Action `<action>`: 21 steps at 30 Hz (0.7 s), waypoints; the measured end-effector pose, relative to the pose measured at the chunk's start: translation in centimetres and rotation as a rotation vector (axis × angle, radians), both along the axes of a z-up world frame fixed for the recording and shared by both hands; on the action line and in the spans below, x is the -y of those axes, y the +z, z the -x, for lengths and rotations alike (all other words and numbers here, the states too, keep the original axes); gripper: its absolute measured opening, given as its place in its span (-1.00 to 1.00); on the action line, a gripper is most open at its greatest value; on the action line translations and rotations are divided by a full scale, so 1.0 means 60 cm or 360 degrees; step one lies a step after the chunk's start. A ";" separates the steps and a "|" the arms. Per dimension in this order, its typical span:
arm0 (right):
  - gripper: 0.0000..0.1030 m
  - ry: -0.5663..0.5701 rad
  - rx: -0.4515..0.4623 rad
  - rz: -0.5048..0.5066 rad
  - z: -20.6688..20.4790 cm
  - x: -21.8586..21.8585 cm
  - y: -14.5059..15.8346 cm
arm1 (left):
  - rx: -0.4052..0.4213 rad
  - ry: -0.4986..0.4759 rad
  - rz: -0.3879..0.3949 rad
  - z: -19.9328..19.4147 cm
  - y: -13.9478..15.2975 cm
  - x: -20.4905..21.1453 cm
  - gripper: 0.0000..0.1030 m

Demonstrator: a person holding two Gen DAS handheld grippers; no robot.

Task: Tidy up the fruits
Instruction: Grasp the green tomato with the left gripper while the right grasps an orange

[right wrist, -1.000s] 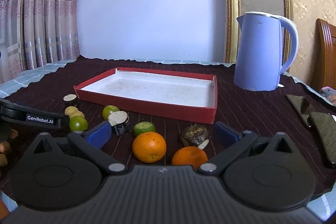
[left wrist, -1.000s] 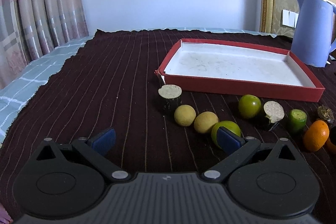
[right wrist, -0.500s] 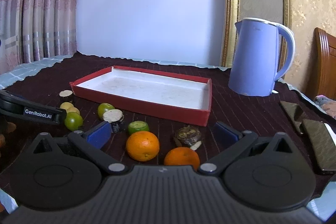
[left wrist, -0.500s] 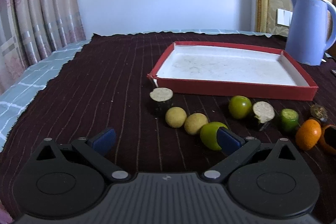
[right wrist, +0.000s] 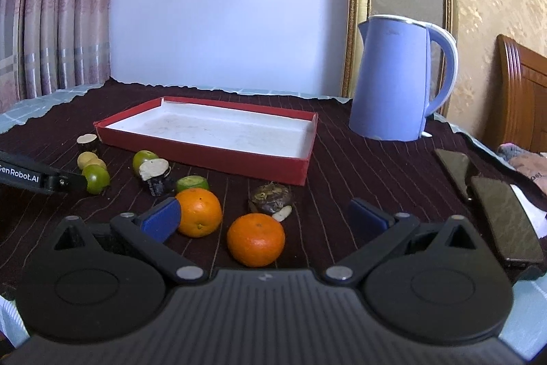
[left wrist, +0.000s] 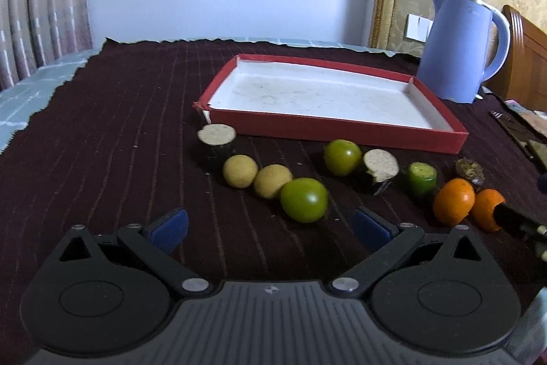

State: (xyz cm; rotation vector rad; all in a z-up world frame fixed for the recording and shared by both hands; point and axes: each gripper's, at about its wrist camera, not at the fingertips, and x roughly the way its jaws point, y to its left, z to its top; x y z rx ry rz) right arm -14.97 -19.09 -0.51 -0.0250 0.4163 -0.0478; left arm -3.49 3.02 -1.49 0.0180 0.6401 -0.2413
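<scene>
A red tray (left wrist: 336, 125) with a white floor lies on the dark cloth, nothing inside it. In front of it runs a row of fruit: a cut piece (left wrist: 216, 138), two yellow fruits (left wrist: 240, 170), two green fruits (left wrist: 303, 200), another cut piece (left wrist: 380, 164), a green stub (left wrist: 423, 178) and two oranges (left wrist: 454, 201). My left gripper (left wrist: 270, 226) stands open just short of the near green fruit. My right gripper (right wrist: 263, 215) is open, with one orange (right wrist: 256, 239) between its fingers and another orange (right wrist: 200, 212) by its left fingertip, neither touched.
A blue kettle (right wrist: 400, 78) stands right of the tray (right wrist: 205, 153). Dark flat objects (right wrist: 502, 214) lie at the right edge near a wooden headboard. A dark dried lump (right wrist: 270, 195) sits behind the oranges. Curtains hang at the left; bare cloth lies left of the fruit.
My left gripper has swung right, so the near green fruit now sits between its fingers' line instead of behind the right finger. My right gripper has moved forward toward the oranges.
</scene>
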 end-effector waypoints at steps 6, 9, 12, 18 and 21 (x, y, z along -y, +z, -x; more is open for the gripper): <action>1.00 0.0028 -0.0021 0.0023 -0.004 -0.006 -0.012 | 0.0008 0.0035 -0.0076 -0.010 -0.002 0.032 0.41; 1.00 0.0024 -0.0015 0.0031 -0.004 -0.004 -0.013 | -0.0062 0.0033 -0.0105 -0.023 -0.012 0.043 -0.03; 1.00 0.0023 -0.0013 0.0017 -0.003 -0.001 -0.014 | -0.0053 0.0046 -0.0114 -0.027 -0.015 0.049 -0.12; 1.00 0.0034 -0.0030 0.0012 -0.007 -0.001 -0.020 | -0.0053 0.0046 -0.0084 -0.034 -0.017 0.053 -0.27; 1.00 0.0040 -0.0042 0.0016 -0.009 -0.001 -0.023 | -0.0066 0.0019 -0.0004 -0.033 -0.014 0.045 -0.37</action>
